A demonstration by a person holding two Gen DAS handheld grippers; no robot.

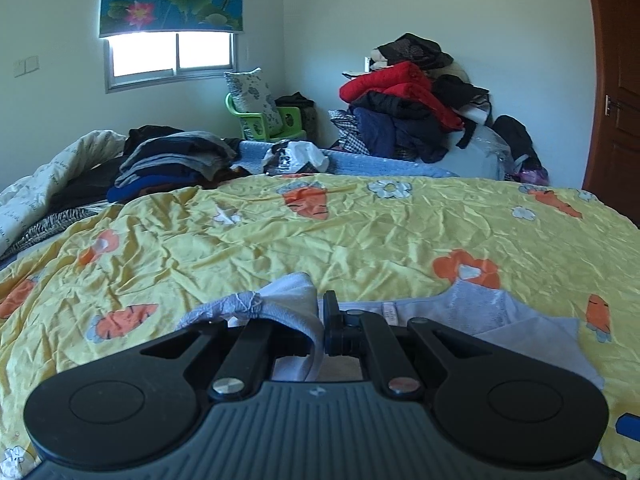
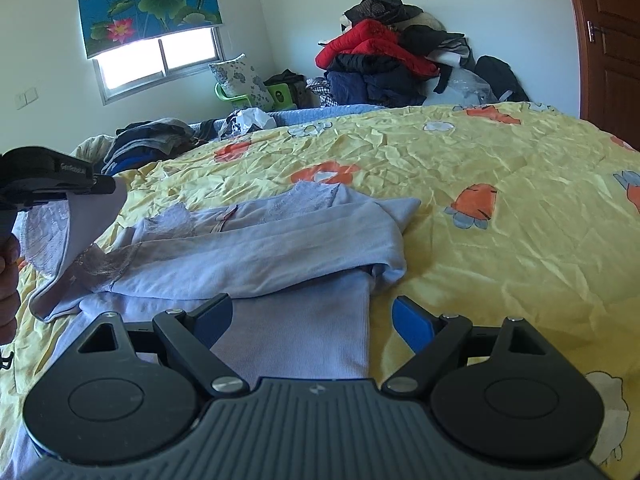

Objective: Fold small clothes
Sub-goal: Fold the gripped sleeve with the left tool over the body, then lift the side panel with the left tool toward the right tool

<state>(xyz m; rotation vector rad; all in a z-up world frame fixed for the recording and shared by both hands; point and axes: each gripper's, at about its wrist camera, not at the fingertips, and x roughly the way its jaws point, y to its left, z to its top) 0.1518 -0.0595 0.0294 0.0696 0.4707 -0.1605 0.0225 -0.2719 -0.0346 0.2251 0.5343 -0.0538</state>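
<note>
Left gripper clamped on a lifted fold of the lavender garment, garment spread on yellow carrot-print bedsheet directly ahead of right gripper, jaws held wide, nothing gripped

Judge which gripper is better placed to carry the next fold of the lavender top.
Left, probably. The left gripper is already shut on a lace-edged part of the lavender top and holds it lifted above the yellow bedcover. The right gripper stands open at the hem, gripping nothing.
</note>
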